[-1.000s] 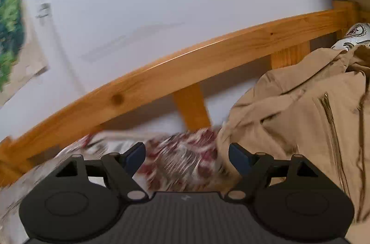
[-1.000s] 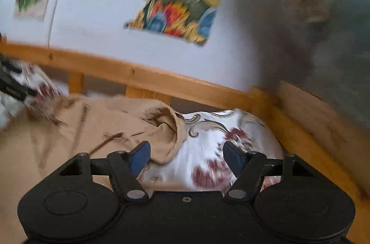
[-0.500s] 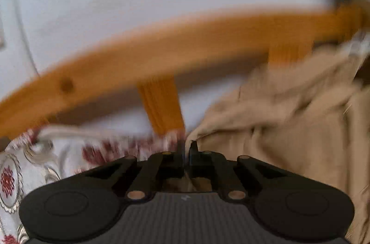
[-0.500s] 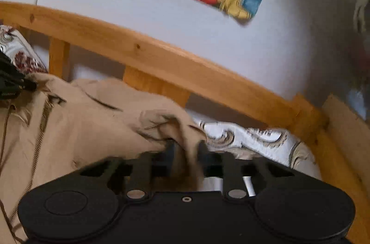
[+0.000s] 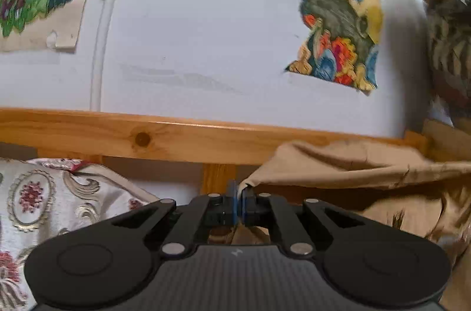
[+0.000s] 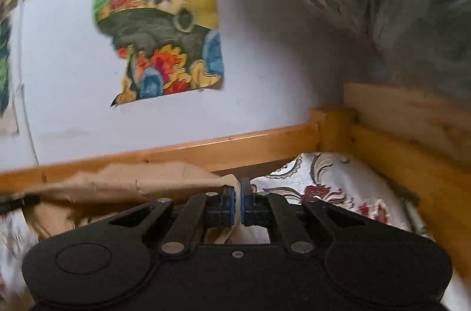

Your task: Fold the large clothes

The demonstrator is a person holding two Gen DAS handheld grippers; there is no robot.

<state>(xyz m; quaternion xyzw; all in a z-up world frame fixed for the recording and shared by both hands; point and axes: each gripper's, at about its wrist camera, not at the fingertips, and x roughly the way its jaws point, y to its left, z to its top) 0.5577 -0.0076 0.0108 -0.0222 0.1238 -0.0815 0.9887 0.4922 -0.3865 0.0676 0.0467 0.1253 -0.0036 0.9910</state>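
A tan jacket (image 5: pixel 353 166) is stretched between my two grippers above a bed. My left gripper (image 5: pixel 239 194) is shut on the jacket's left corner, and the cloth runs off to the right. My right gripper (image 6: pixel 238 193) is shut on the jacket's right corner (image 6: pixel 147 181), and the cloth runs off to the left. The lower part of the jacket hangs below the gripper bodies and is mostly hidden.
A floral bedspread (image 5: pixel 44 202) covers the bed, and it also shows in the right wrist view (image 6: pixel 329 187). A wooden bed rail (image 5: pixel 147 137) runs along a white wall with colourful posters (image 5: pixel 335 25). A wooden corner post (image 6: pixel 335 131) and patterned hanging cloth (image 6: pixel 397 1) stand at the right.
Both grippers were open a second ago near the jacket's edges, then shut on it. They have since lifted, pulling the jacket up and taut between them.
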